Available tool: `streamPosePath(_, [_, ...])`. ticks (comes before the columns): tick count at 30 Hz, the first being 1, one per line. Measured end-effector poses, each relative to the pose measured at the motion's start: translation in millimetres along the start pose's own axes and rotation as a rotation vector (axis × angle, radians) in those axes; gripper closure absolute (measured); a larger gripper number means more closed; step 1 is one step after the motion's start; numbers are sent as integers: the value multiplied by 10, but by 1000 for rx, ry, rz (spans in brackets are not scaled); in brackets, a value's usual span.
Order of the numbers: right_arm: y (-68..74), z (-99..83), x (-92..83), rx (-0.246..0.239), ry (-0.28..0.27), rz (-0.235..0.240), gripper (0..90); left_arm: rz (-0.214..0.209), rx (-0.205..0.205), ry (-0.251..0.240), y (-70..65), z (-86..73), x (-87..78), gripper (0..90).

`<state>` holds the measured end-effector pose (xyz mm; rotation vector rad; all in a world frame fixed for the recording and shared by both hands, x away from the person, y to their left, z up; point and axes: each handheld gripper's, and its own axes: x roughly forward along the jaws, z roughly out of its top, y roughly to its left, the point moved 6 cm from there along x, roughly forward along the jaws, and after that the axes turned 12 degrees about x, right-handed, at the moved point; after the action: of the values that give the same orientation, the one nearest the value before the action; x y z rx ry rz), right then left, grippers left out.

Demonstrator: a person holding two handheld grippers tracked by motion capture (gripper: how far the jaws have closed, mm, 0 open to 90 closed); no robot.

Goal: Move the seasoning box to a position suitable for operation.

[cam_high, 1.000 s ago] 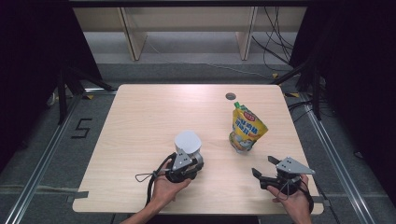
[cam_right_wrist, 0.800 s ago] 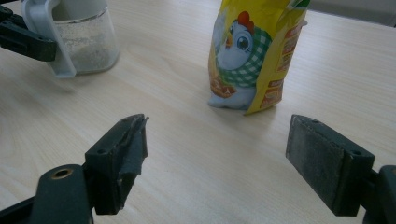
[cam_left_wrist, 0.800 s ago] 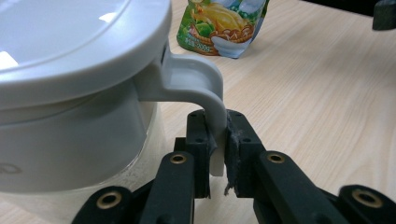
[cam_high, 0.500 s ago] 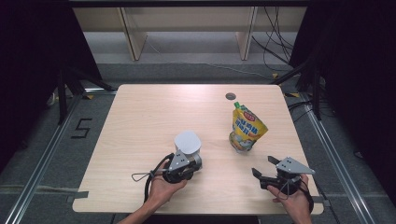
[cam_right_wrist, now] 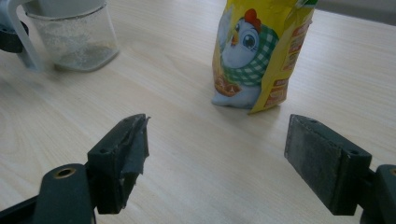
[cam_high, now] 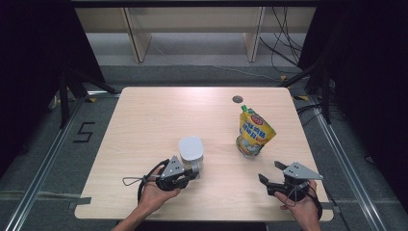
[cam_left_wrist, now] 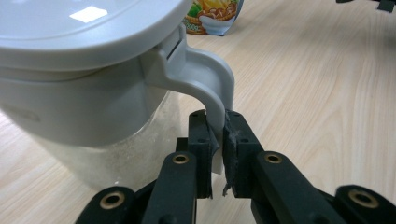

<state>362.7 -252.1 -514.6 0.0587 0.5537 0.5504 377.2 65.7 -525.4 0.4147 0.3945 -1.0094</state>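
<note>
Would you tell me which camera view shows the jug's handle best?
The left gripper view: the jug's handle is close up, pinched between the left gripper. The right gripper view catches it at the edge; the high view hides it under the gripper.

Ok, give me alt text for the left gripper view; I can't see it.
The left gripper is shut on the grey handle of a lidded clear jug on a wooden table. The jaws have just been closing. A pouch stands behind.

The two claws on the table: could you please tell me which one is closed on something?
The left claw: it pinches the grey handle of the lidded jug, its jaws having just been closing. The right claw stands wide open, short of the yellow pouch.
</note>
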Motion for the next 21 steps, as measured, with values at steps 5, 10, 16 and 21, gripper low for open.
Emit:
streamPosePath(5, [0,0,11,-6,4,10,226,-9,26,1,30,-39,-62,818])
streamPosePath(10, [-6,3,0,-12,2,-4,226,-16,36,10,41,-88,-151,814])
streamPosePath(16, [-1,-1,3,-10,8,-1,226,-14,38,11,66,-127,-218,817])
streamPosePath(21, [9,-2,8,-9,11,10,226,-19,38,14,94,-164,-268,821])
